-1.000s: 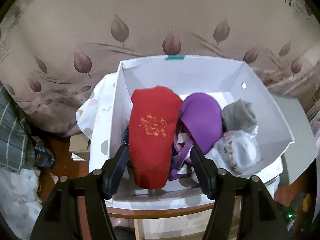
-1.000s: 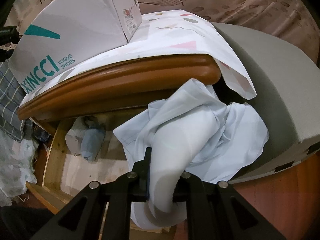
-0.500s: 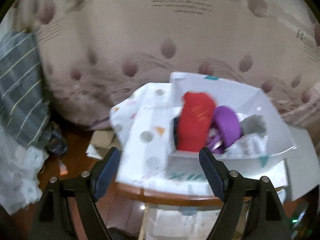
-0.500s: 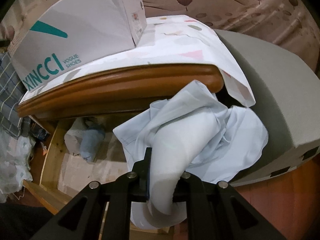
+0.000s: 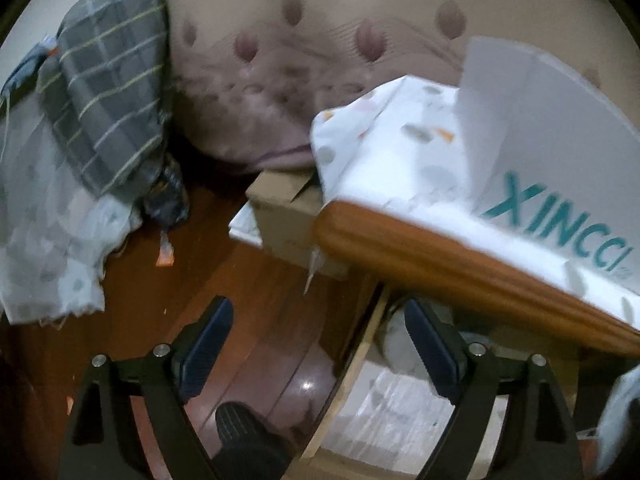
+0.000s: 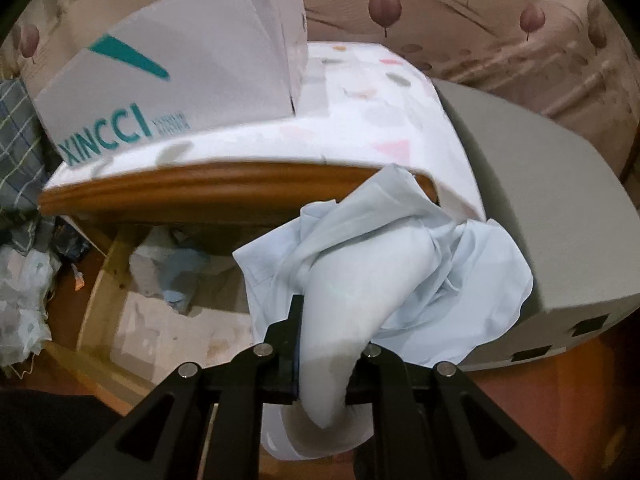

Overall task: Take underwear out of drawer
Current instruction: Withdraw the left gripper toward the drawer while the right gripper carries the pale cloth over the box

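My right gripper [image 6: 328, 344] is shut on a pale blue piece of underwear [image 6: 384, 272], which hangs bunched in front of the wooden table edge [image 6: 200, 184], above the open drawer [image 6: 100, 280]. More cloth [image 6: 180, 276] lies at the back of that drawer. My left gripper [image 5: 316, 316] hovers over the drawer's left rim [image 5: 352, 364] and the floor; its jaws are opening and nothing is between them. The pale garment [image 5: 620, 420] shows at the right edge of the left wrist view.
A white XINCCI shoe box [image 6: 180, 72] [image 5: 560, 140] stands on the spotted tablecloth [image 6: 380, 112]. A grey cushion [image 6: 540, 200] sits right of the table. Left of it are a cardboard box [image 5: 280, 208], plaid cloth [image 5: 108, 80] and a dark shoe [image 5: 248, 440].
My left gripper left the red garment in the shoe box, swung down and left to the drawer's edge, and its jaws spread wider. The right gripper rose slightly with the pale underwear.
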The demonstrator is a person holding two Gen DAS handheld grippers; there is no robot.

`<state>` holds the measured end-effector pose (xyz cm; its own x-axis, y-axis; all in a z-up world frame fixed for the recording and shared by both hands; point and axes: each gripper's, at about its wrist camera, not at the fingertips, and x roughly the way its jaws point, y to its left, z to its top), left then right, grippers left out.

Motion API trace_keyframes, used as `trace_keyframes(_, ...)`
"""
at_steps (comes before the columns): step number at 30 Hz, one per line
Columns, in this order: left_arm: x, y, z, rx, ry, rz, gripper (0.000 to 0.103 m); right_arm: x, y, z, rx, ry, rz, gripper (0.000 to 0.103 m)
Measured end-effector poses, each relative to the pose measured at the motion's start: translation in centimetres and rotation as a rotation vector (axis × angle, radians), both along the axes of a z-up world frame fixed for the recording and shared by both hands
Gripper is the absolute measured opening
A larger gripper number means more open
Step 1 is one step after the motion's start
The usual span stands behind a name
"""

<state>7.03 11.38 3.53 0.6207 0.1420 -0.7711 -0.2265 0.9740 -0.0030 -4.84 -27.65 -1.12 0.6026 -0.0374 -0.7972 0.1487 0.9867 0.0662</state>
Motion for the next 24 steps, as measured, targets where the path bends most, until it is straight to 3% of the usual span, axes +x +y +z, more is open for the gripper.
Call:
trace_keyframes(2,0.1,0.6,-0.4,-0.006,0.014,-0.004,0.086,-0.2,0.0,1.7,-0.019,-0.015,0.007,0.011)
trace_keyframes(7,-0.6,1.9,0.3,0.038,-0.037,0.045,0.086,-0.2,-0.5,7.6,-0.051,-0.07,0.021,0.011)
trace_keyframes(9,-0.7,2.5,0.3,0.014,-0.038,0.049,0.087,0.1,-0.7,10.7,-0.059,-0.111,0.024,0.011)
trace_keyframes(15,-0.4,2.7,-0.2,0.012,-0.022,0.059,0.087,3.4,0.6,18.7,-0.088,-0.216,0.081,0.011)
trace_keyframes(19,-0.2,2.9,-0.3,0.016,-0.012,0.071,0.087,7.5,2.8,21.8,-0.104,-0.25,0.143,0.011)
trace_keyframes(24,0.0,3.6,-0.5,0.023,-0.003,0.088,0.087,14.0,5.0,22.8,-0.063,-0.224,0.215,0.012)
